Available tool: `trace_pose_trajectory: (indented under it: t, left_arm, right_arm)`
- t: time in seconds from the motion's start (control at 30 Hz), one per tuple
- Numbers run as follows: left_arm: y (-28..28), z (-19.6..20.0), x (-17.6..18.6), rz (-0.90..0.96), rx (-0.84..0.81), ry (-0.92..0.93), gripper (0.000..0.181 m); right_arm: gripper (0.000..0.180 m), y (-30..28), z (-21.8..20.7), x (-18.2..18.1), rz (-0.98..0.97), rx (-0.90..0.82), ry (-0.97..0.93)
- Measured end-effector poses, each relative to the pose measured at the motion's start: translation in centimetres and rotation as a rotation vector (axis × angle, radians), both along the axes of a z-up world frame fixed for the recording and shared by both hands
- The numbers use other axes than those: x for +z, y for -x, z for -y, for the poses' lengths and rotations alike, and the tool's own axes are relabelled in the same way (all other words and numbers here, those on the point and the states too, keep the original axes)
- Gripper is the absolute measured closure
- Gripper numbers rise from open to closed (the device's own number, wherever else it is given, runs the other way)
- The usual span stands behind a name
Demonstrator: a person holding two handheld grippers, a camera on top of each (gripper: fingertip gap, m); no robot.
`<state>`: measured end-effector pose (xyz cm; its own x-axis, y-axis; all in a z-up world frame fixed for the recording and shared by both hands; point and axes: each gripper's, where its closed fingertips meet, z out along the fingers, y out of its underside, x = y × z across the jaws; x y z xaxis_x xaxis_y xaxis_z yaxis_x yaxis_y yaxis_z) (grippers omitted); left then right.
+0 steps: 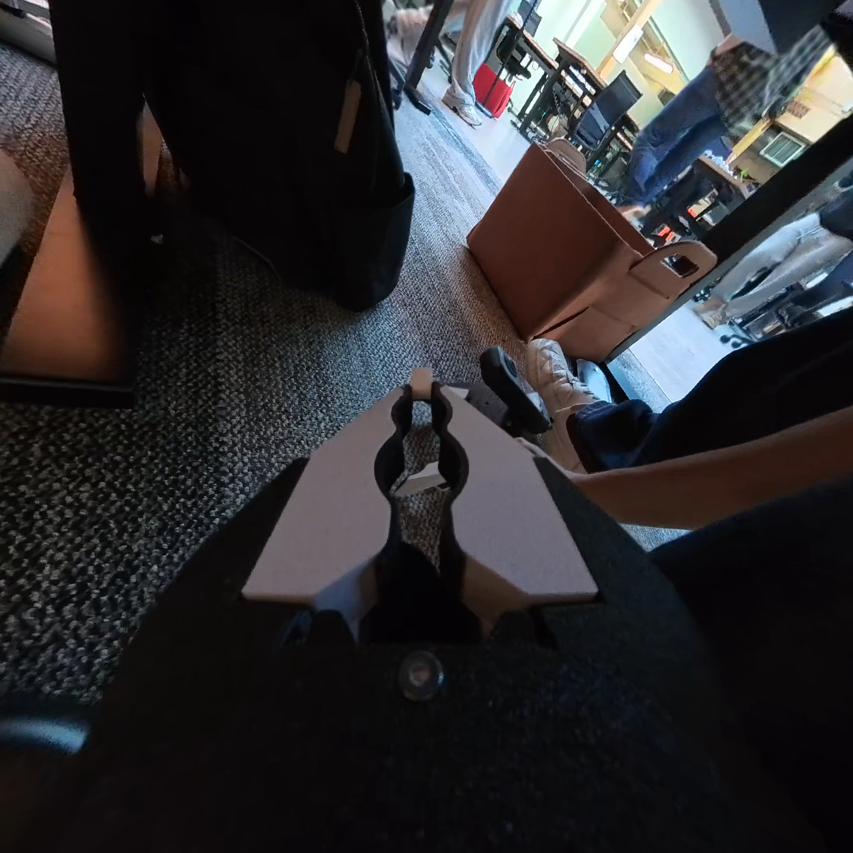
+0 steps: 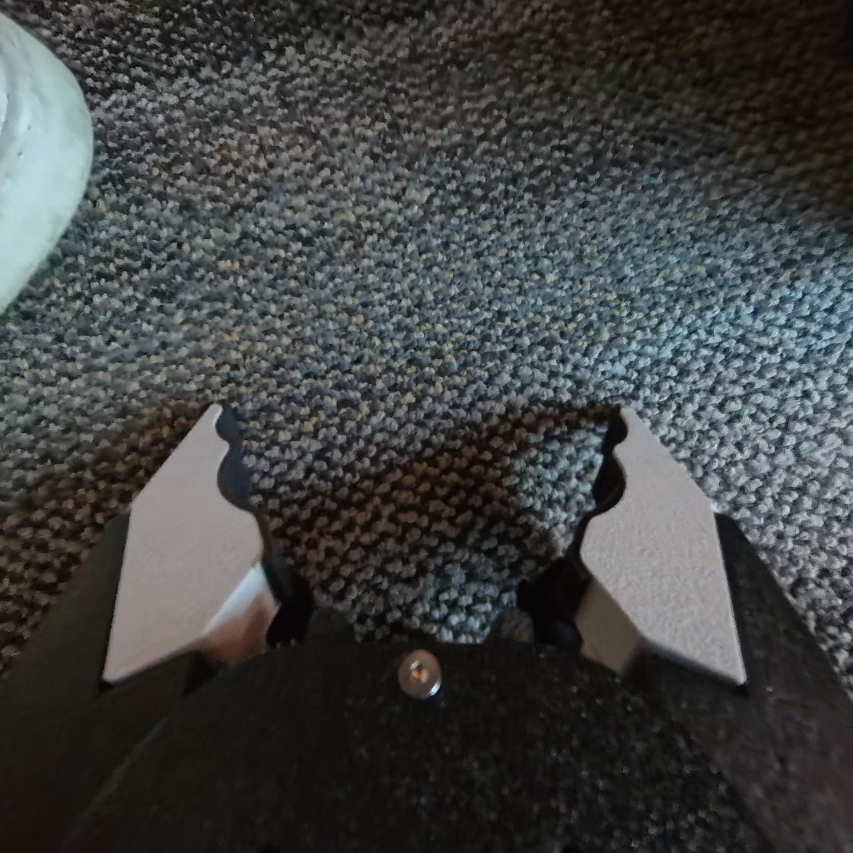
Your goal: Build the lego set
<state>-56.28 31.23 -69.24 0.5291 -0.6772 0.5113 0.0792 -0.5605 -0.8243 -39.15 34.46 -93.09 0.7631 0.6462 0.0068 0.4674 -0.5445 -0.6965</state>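
My left gripper [image 1: 422, 392] points low over the speckled grey carpet [image 1: 207, 415]. Its jaws are closed on a small pale piece [image 1: 422, 381] that sticks out past the tips. A pale sliver [image 1: 420, 482] shows lower in the gap between the pads; I cannot tell if it is the same piece. In the right wrist view my right gripper [image 2: 417, 415] is wide open and empty, pointing straight down at the carpet [image 2: 438, 231]. No lego model or loose bricks show in either view.
A black bag [image 1: 286, 161] and a dark furniture leg [image 1: 101, 207] stand ahead on the left. A brown cardboard box [image 1: 563, 258] sits ahead on the right. A person's white shoe [image 1: 554, 374], leg and forearm [image 1: 692, 489] are at the right. A pale shoe toe [image 2: 37, 161] is at the upper left. There is about 30 cm between the tips of the two grippers. The carpet [image 2: 438, 231] is about 8 cm from my right fingertips.
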Motion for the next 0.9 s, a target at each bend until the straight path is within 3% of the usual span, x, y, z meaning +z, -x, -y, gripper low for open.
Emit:
trace_pose_trajectory:
  t: [0.27, 0.4, 0.53, 0.57, 0.6, 0.67, 0.73, 0.83, 0.9]
  left_arm:
    - [0.4, -2.5, -1.0, -0.06, 0.025, -0.044, 0.176]
    - [3.1, -8.0, -2.2, -0.177, 0.079, -0.135, 0.176]
    - [5.4, -14.9, -3.5, -0.124, 0.065, -0.159, 0.177]
    - [6.0, -16.6, -4.6, -0.132, 0.067, -0.145, 0.176]
    - [6.4, -18.0, -5.6, -0.133, 0.068, -0.135, 0.176]
    - [6.2, -20.0, -7.1, -0.077, 0.043, -0.099, 0.178]
    - [5.2, -20.6, -8.5, -0.056, -0.03, -0.077, 0.177]
    - [4.5, -20.9, -11.0, -0.146, -0.098, -0.058, 0.175]
    - [4.8, -21.4, -11.6, -0.172, -0.105, -0.054, 0.177]
  right_arm:
    - [0.03, -0.1, 0.0, 0.1, -0.001, 0.002, -0.003]
    - [0.03, 0.0, 0.0, 0.2, 0.0, 0.005, 0.0]
    - [0.027, -0.1, -0.5, 0.1, 0.017, 0.011, 0.016]
    - [0.04, -0.3, -0.7, 0.5, 0.045, -0.017, 0.062]
    - [0.073, 0.6, -1.4, 1.8, 0.004, -0.009, 0.077]
    - [0.098, 4.1, -4.1, 7.4, -0.187, 0.07, -0.062]
    - [0.143, 5.8, -8.5, 11.3, -0.166, 0.109, -0.237]
    - [0.134, 6.9, -17.7, 12.6, 0.025, 0.068, -0.422]
    - [0.134, 6.9, -23.1, 10.8, 0.119, 0.001, -0.353]
